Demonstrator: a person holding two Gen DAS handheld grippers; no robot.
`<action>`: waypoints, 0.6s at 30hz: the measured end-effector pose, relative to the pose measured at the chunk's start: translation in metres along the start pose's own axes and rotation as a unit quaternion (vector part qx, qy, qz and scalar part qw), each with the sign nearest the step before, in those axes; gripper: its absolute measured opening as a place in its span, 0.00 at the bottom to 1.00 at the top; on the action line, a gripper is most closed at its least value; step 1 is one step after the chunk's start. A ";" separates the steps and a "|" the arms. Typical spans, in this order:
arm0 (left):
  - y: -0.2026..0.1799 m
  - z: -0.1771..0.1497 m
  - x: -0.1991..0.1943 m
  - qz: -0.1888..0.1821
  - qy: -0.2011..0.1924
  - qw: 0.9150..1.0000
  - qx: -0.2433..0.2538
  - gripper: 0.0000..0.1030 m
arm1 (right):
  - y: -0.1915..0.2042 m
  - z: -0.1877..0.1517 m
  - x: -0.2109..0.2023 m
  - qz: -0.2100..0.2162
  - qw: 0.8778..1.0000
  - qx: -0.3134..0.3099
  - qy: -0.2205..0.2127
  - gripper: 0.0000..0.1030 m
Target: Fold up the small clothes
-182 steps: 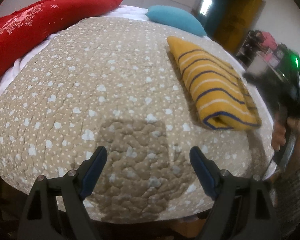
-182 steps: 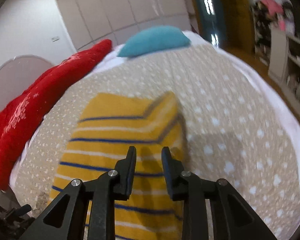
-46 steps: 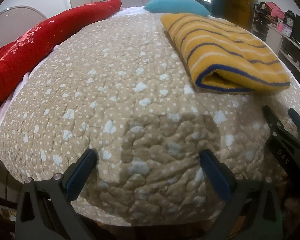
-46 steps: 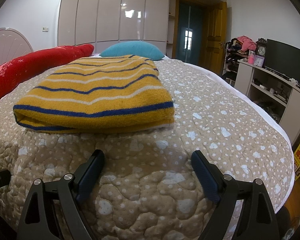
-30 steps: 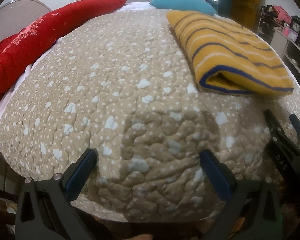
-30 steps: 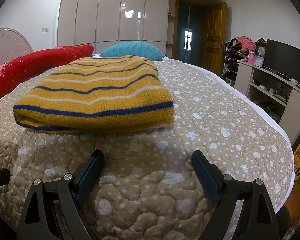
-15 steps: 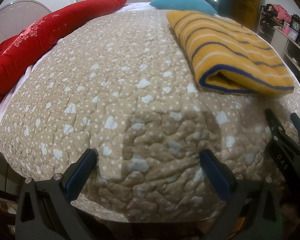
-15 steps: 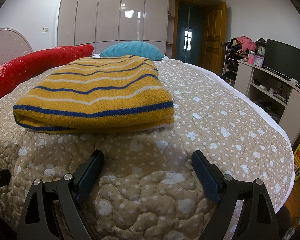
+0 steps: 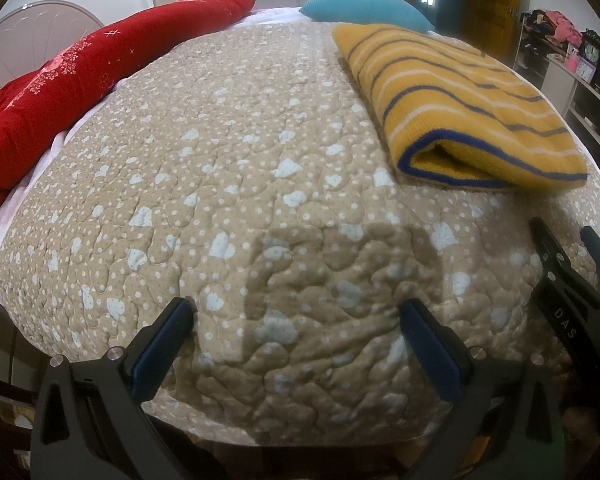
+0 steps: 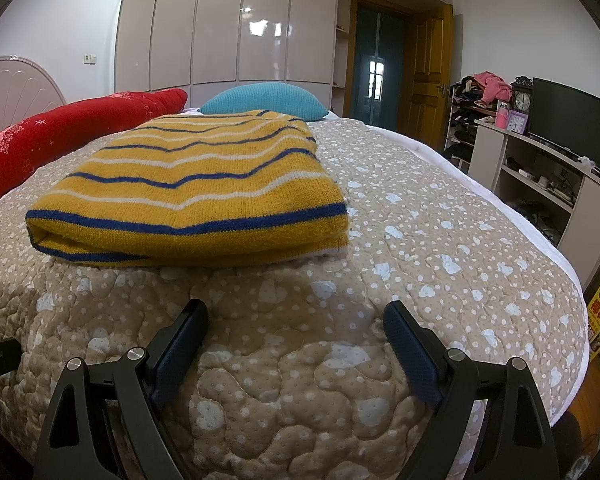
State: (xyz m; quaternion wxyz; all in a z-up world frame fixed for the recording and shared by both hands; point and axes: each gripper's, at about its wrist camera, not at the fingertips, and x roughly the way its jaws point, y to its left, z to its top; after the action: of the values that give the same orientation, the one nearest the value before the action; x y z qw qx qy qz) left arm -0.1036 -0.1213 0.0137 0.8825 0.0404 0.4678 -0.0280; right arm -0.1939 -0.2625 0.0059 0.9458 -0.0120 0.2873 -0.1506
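Yellow striped sweater [image 10: 188, 192] lies folded into a flat rectangle on the quilted bedspread [image 9: 228, 184], toward the foot edge and nearer the right side of the bed, blue-trimmed fold facing the grippers. Left gripper [image 9: 296, 344] has fingers spread wide, empty, low over the foot edge of the quilt, well left of the sweater. Right gripper [image 10: 296, 344] also wide apart, empty, just short of the sweater's near edge, not touching it.

Fold looks finished, likely at rest or final check. If tidying is wanted: pinch only the loose near-left corner where layers gape, smooth flat, don't drag the whole stack or ruck the quilt.

Red bolster [image 9: 80, 80] runs along the left edge, teal pillow [image 10: 264, 100] at the head end.

Hard to tell: sleeves and neckline tucked inside, not visible; far edge of sweater foreshortened; underside layers hidden; right gripper only partly in the left wrist view.
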 end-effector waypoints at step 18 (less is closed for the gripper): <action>-0.001 -0.001 -0.002 0.001 0.007 1.000 -0.014 1.00 | 0.000 0.000 0.000 0.000 1.000 0.000 0.000 0.89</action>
State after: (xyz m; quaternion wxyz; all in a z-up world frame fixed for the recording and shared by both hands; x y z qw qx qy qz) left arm -0.1056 -0.1218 0.0143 0.8799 0.0291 0.4739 -0.0203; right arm -0.1936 -0.2625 0.0063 0.9458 -0.0121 0.2873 -0.1508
